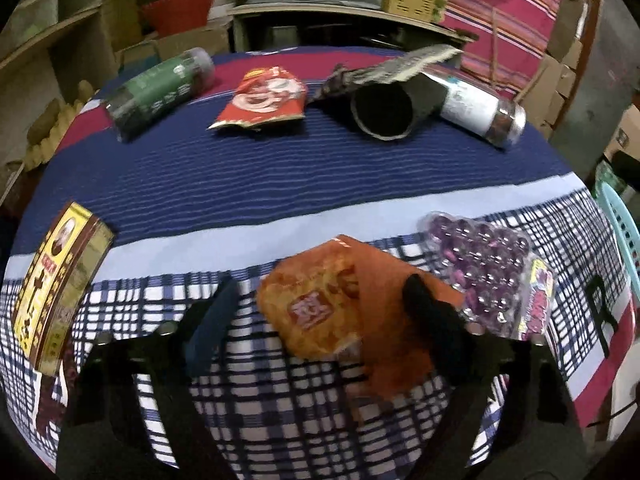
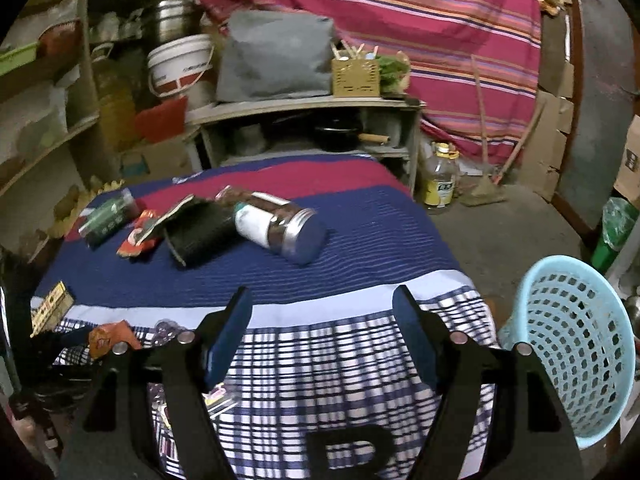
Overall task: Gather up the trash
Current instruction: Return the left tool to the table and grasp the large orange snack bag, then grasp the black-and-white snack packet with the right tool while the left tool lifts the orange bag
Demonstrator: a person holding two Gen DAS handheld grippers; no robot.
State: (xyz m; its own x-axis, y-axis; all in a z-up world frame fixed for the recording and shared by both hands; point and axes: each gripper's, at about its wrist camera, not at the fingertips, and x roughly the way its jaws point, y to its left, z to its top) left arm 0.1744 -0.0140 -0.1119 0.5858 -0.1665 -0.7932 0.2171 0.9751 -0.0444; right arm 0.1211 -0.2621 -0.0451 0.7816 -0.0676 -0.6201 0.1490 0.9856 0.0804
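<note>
Left claw [image 1: 316,304] spread around orange snack wrapper [image 1: 320,308] on desk [image 1: 280,184], pads not pressing; thin foil may slide aside or tear on closing. Right claw [image 2: 324,328] released, empty, near blue basket [image 2: 576,344]; a swing could tip it.

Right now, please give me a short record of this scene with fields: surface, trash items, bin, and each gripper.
surface: table with striped and checked cloth
trash near edge: orange snack packet, purple bead pack, yellow box
trash far side: green jar, red wrapper, dark tube, silver-lidded jar
bin: blue basket, beside table
left gripper: open, astride orange packet
right gripper: open, empty
</note>
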